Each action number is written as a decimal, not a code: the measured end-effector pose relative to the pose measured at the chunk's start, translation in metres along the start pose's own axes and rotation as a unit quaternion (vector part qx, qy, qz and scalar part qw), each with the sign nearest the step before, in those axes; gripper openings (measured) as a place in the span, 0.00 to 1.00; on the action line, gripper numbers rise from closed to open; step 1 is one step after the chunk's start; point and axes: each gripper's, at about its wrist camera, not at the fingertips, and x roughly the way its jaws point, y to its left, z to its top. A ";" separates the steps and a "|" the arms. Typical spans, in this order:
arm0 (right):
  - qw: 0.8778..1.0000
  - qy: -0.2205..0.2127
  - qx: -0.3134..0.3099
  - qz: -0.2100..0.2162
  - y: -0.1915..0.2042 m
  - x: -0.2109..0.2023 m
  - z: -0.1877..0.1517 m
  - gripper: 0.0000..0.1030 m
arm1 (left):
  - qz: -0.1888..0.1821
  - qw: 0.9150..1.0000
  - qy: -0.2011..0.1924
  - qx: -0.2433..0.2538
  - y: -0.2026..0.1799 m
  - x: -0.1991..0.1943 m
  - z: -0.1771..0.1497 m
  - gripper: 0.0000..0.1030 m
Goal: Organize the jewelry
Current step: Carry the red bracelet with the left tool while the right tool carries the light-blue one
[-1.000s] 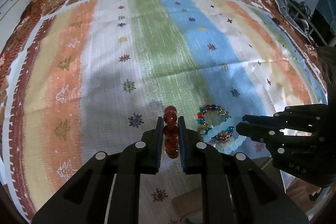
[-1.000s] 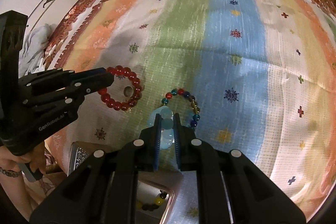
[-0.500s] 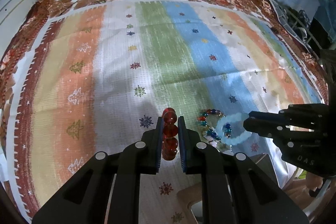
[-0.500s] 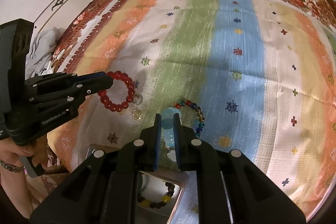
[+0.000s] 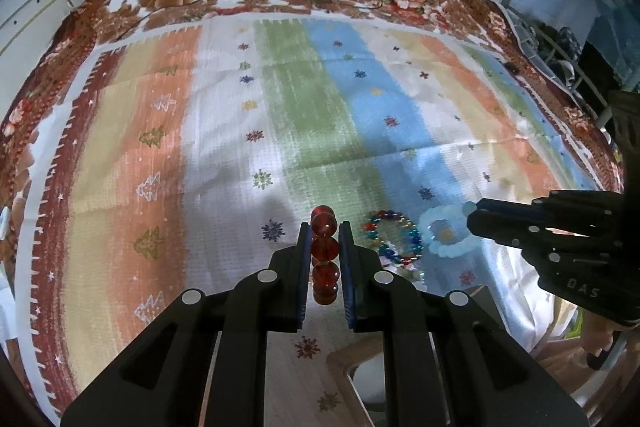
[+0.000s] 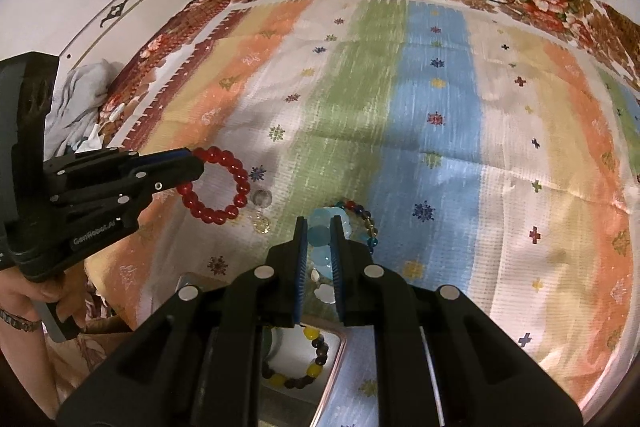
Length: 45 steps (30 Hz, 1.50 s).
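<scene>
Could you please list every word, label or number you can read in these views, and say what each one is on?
"DAS" on the side of the right tool, in the left wrist view; any letters before it are hidden.
"GenRobot.AI", small and blurred so read with some doubt, on the side of the left tool, in the right wrist view.
No other text shows; the cloth bears only patterns.

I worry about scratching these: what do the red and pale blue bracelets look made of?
Red bracelet: glossy, translucent round beads with bright highlights, probably glass or polished stone. Pale blue bracelet: milky, semi-translucent beads with a softer sheen, perhaps glass, resin or stone; the look leaves it open.
</scene>
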 end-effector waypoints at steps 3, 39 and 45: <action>1.000 -0.005 -0.003 0.003 0.002 -0.007 -0.002 0.12 | -0.003 1.000 -0.007 0.006 -0.006 -0.008 -0.001 0.13; 0.998 -0.041 -0.036 0.027 0.039 -0.064 -0.043 0.12 | -0.024 0.997 -0.049 0.051 -0.065 -0.070 -0.046 0.13; 0.998 -0.038 -0.036 0.031 0.042 -0.071 -0.065 0.12 | -0.027 0.997 -0.050 0.051 -0.071 -0.075 -0.057 0.13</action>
